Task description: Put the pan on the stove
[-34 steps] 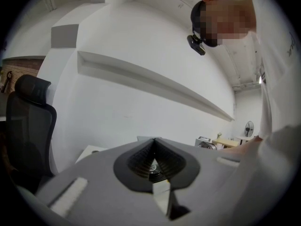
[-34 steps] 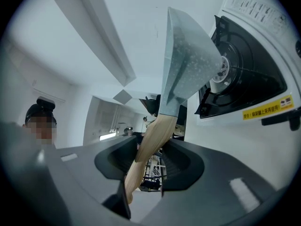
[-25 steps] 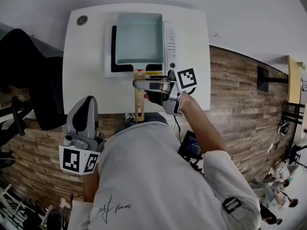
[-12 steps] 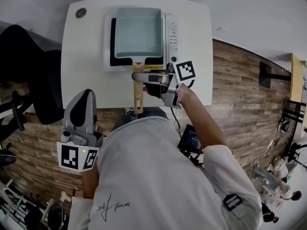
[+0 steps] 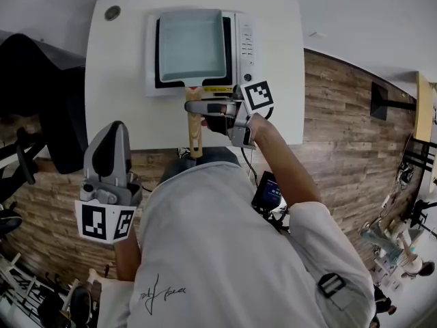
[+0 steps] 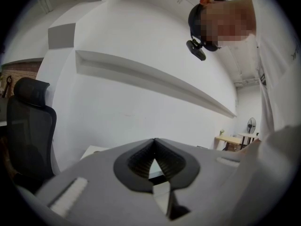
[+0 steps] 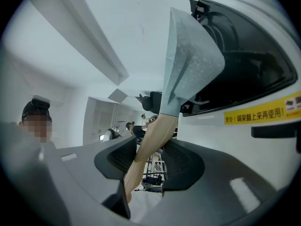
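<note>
A square pale-green pan [image 5: 191, 46] rests flat on the black top of a white portable stove [image 5: 246, 43], which stands on a white table [image 5: 116, 80]. The pan's wooden handle [image 5: 194, 135] points toward me. My right gripper [image 5: 193, 107] reaches in from the right with its jaws on either side of the handle. In the right gripper view the handle [image 7: 149, 142] crosses slantwise between the pads, and background shows beside it. The pan [image 7: 188, 60] appears there edge-on against the stove [image 7: 249, 79]. My left gripper [image 5: 115, 132] hangs off the table's near left edge, shut and empty, its tips [image 6: 154, 141] touching.
A black office chair [image 5: 41, 108] stands left of the table and shows in the left gripper view [image 6: 28, 126]. A round grommet [image 5: 112, 12] sits in the table's far left corner. A yellow warning label [image 7: 261, 112] runs along the stove's front. Wood flooring lies below.
The head view has shifted, so table and stove sit a little higher. The pan stays on the stove, nudged slightly left. The right gripper stays at the handle; the left one has dropped slightly.
</note>
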The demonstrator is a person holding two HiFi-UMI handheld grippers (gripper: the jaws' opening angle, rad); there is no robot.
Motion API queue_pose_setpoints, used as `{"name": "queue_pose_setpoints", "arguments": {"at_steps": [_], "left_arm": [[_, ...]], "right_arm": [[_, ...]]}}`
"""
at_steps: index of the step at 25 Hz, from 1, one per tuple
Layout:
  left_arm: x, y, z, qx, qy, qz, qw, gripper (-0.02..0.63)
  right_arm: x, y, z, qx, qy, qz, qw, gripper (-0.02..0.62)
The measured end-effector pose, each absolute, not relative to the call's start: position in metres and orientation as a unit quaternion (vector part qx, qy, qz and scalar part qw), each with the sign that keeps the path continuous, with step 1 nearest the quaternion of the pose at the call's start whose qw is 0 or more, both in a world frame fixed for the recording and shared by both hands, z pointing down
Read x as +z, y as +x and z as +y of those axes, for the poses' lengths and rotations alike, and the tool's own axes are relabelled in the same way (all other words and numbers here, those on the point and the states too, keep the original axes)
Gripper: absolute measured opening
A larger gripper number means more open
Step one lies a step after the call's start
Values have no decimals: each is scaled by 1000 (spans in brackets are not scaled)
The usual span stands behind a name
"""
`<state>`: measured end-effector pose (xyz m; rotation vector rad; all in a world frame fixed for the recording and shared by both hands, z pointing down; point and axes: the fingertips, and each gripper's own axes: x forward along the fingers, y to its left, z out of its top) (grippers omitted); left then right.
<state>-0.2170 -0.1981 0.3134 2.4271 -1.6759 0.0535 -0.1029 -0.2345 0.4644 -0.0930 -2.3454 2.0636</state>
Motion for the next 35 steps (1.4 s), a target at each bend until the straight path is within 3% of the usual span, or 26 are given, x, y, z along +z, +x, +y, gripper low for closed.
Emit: {"name": "queue_pose_setpoints", "arguments": {"at_steps": [20, 25, 35], "left_arm": [[325, -210, -185, 16, 820, -560, 111, 54], [326, -209, -178, 12, 823, -556, 113, 54], [328, -217, -163, 7, 834, -541, 111, 54]], "right_arm": [[483, -100, -241, 673, -16, -739, -22, 163], [478, -97, -244, 685, -6, -726, -65, 193], [488, -78, -238, 668, 75, -738, -61, 201]]}}
